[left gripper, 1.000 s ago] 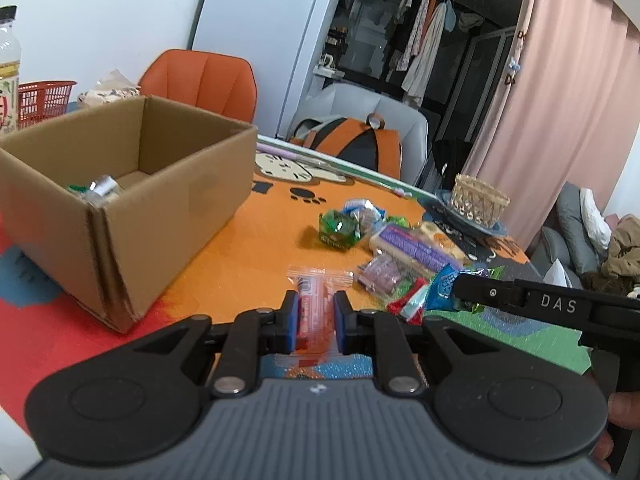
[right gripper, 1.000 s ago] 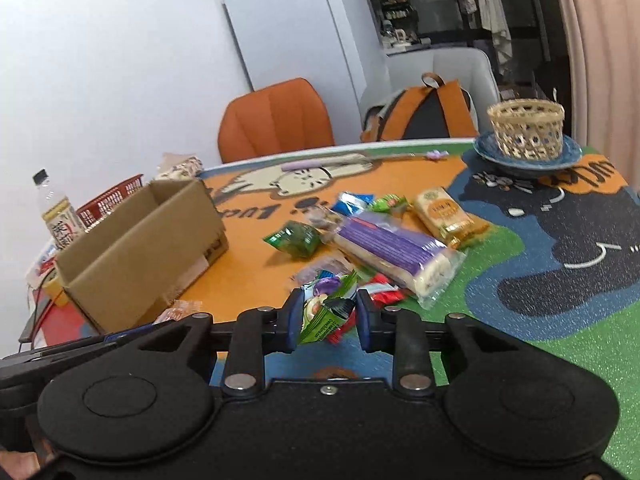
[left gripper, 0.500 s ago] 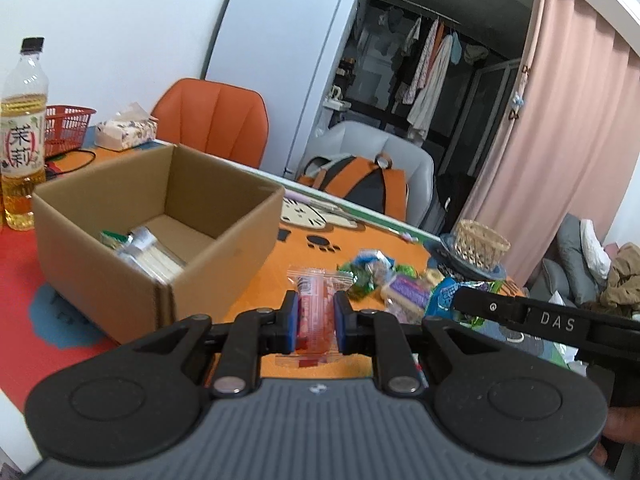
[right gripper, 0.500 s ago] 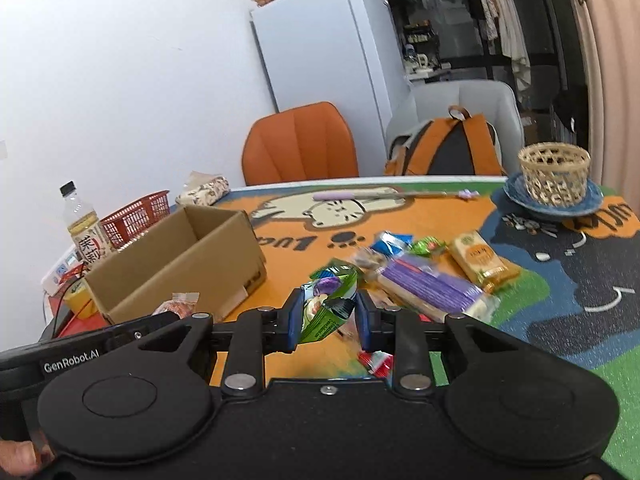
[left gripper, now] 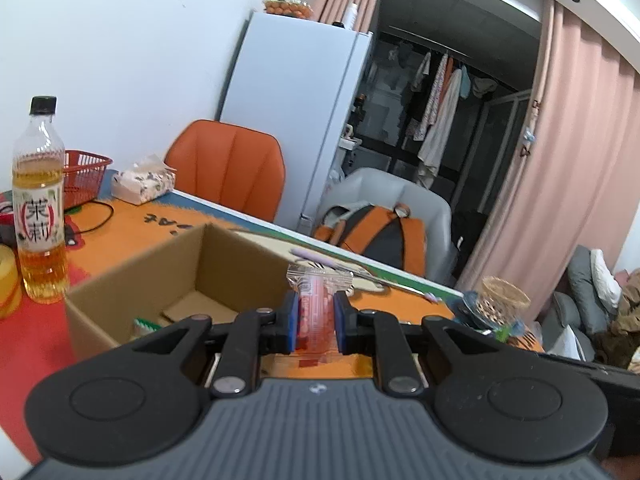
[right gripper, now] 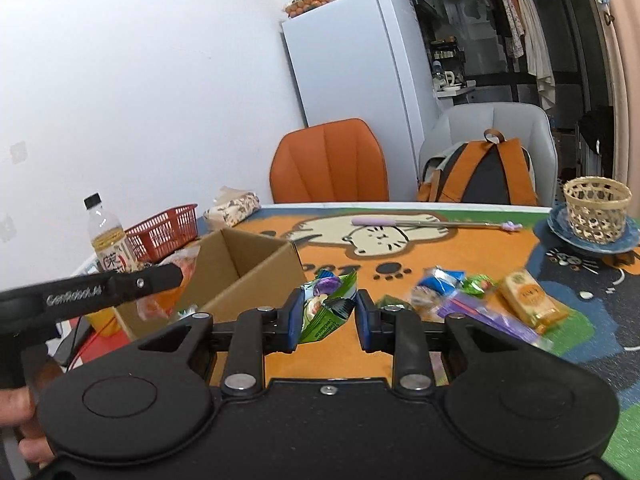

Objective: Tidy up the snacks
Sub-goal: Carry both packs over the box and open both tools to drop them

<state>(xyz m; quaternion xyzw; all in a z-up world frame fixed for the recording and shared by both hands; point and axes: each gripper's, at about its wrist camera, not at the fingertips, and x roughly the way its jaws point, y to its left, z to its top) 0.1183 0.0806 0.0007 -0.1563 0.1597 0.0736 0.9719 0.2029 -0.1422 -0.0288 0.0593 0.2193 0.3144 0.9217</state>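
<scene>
Left tool (left gripper: pixel 316 320) clamping red snack packet (left gripper: pixel 316 308), right tool (right gripper: pixel 328 314) gripping green packet (right gripper: pixel 326 308), box (left gripper: pixel 224 264) contents mostly hidden.

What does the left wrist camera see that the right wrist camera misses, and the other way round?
Only the left view shows the left claw head-on, shut on a clear packet of red snacks, and the inside floor of the cardboard box, where a green-edged item lies.

Only the right view shows the right claw shut on a green snack bag, plus the loose snacks on the mat: a yellow packet and a purple packet.

Both show the box, tea bottle, red basket, orange chair and wicker basket.
</scene>
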